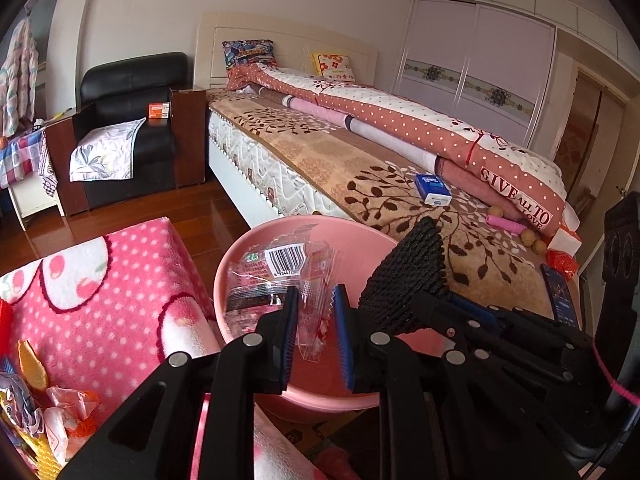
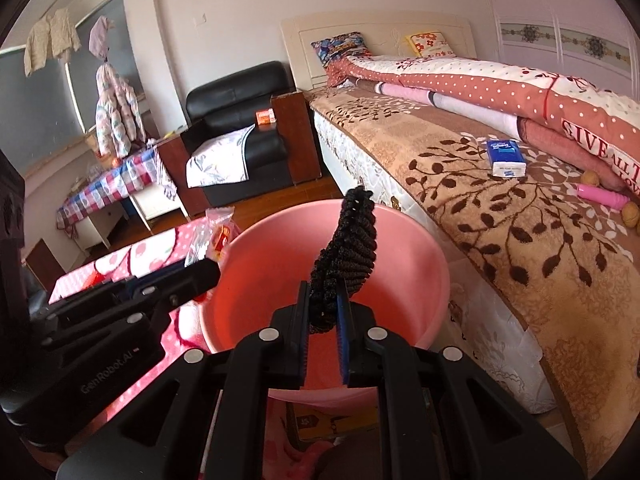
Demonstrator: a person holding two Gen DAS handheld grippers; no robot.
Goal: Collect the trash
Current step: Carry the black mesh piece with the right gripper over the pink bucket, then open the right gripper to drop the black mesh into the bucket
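A pink plastic basin [image 1: 360,240] stands between a pink-blanketed stool and the bed; it also shows in the right wrist view [image 2: 408,248]. My left gripper [image 1: 316,312] is shut on a clear plastic wrapper [image 1: 280,268] with a barcode and holds it over the basin. My right gripper [image 2: 324,312] is shut on a black crinkled foam piece [image 2: 350,248], held upright over the basin; the piece also shows in the left wrist view [image 1: 408,276]. The left gripper's wrapper shows at the basin's left rim [image 2: 216,236].
More wrappers [image 1: 60,404] lie on the pink spotted blanket [image 1: 112,280] at left. On the bed [image 1: 320,160] are a blue tissue pack [image 1: 433,189], a pink tube [image 1: 506,224], walnuts [image 1: 530,236] and a phone [image 1: 562,292]. A black armchair [image 1: 132,128] stands at the back.
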